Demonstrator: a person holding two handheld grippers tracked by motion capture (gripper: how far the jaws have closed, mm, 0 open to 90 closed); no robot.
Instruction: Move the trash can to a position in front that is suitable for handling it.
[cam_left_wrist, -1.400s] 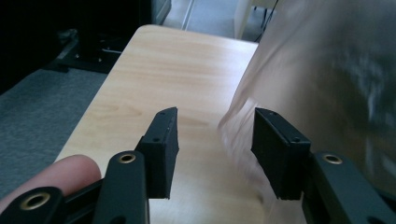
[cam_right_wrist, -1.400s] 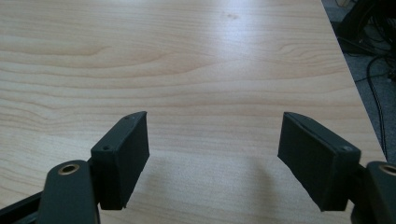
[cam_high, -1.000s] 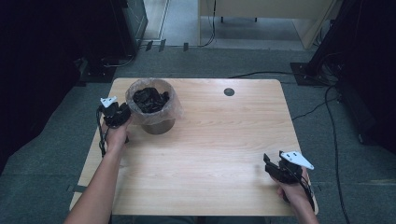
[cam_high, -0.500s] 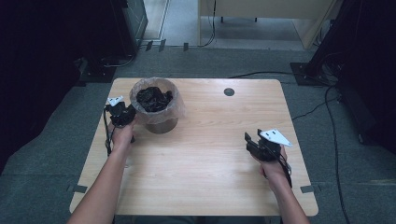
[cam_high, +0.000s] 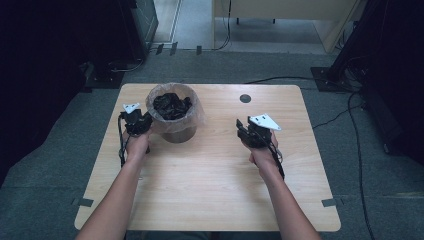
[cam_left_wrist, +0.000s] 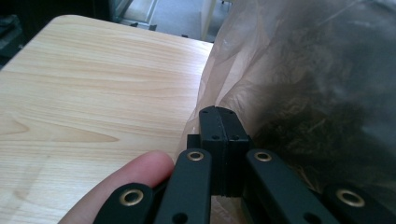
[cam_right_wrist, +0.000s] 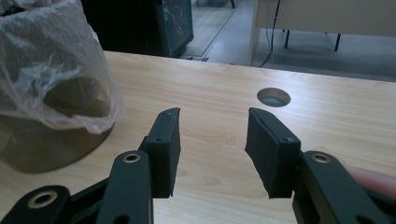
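A round bin lined with a clear plastic bag (cam_high: 172, 107) stands at the back left of the wooden table (cam_high: 210, 190), with dark waste inside. My left gripper (cam_high: 142, 122) is at the bin's left side. In the left gripper view its jaws (cam_left_wrist: 218, 114) are pressed together, with the bag's film (cam_left_wrist: 303, 70) bunched at their tips. My right gripper (cam_high: 242, 131) hovers over the table to the right of the bin and points toward it. Its jaws (cam_right_wrist: 212, 140) have just been closing, stand apart with nothing between them, and the bag (cam_right_wrist: 51, 70) lies ahead at the left.
A round cable hole (cam_high: 245, 98) is in the table's back edge, also seen past the right jaws (cam_right_wrist: 273, 97). Cables run over the grey floor at the right. Dark equipment stands beyond the table's back left corner.
My right hand has moved from the table's front right corner inward and forward toward the bin, jaws narrowing. My left gripper edged closer to the bin's side.
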